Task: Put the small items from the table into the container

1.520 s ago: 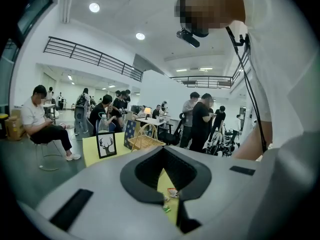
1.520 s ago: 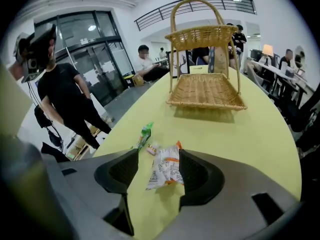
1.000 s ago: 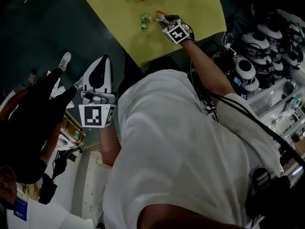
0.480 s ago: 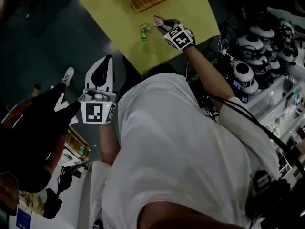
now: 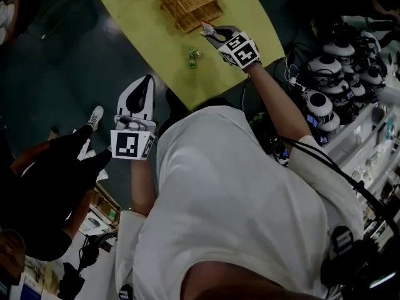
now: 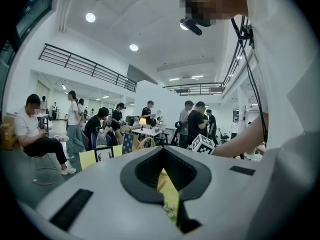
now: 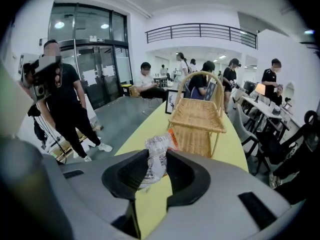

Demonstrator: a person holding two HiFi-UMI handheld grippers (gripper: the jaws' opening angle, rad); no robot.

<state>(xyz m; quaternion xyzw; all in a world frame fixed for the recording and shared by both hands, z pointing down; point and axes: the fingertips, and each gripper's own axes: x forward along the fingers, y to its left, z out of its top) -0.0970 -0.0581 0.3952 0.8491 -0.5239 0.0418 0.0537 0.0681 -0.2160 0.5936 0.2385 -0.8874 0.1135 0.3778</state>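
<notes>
One yellow worktop (image 5: 250,11) is carrying a wicker basket (image 5: 187,2). I am holding the left gripper (image 5: 142,80) off its edge, jaws pressed together, empty. The right gripper (image 5: 209,33) jaws are clamping a crinkled packet (image 7: 157,159) above the worktop, orange end pointing basketward, barcode print unreadable.

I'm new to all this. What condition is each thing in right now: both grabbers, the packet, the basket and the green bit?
left gripper: shut, empty.
right gripper: shut on the packet.
packet: crumpled, pinched between the jaws, held above the table.
basket: upright on the table, nothing seen inside.
green item: lying loose on the table.
</notes>
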